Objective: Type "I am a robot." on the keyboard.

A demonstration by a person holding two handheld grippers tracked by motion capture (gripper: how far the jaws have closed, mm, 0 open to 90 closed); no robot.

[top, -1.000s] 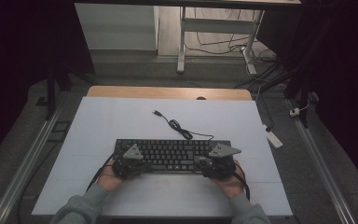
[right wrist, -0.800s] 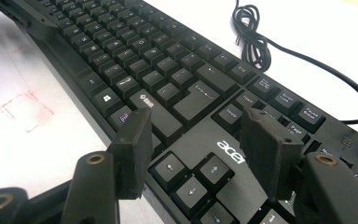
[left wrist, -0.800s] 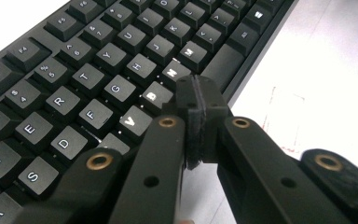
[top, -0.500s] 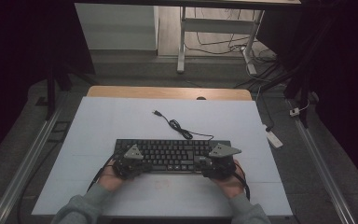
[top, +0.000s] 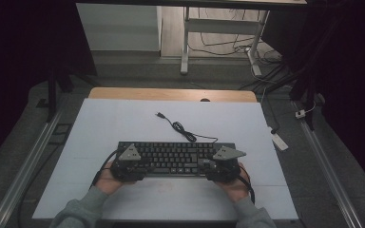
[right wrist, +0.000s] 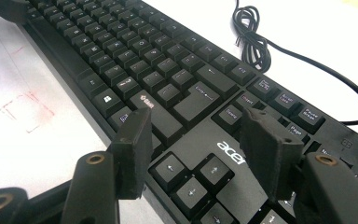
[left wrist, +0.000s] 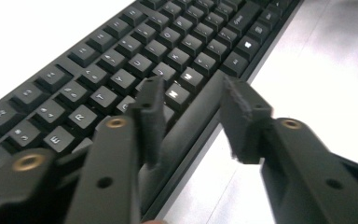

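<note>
A black keyboard [top: 176,158] lies on the white table top, near the front edge. Its coiled cable [top: 180,129] trails off toward the far side. My left gripper [top: 133,164] is at the keyboard's left end. Its jaws have just been opening, and in the left gripper view [left wrist: 193,100] they stand apart with the keyboard's front edge [left wrist: 200,126] between them, the pads clear of it. At the right end, my right gripper [top: 218,166] is open. In the right gripper view [right wrist: 198,135] its jaws straddle the arrow-key corner of the keyboard [right wrist: 168,70] without pressing on it.
The white table top [top: 123,123] ends in a wooden strip [top: 171,94] at the far side. A faint red square mark [right wrist: 25,112] is drawn in front of the keyboard. The cable's coil [right wrist: 256,46] lies behind it. Metal rails [top: 24,171] flank the table.
</note>
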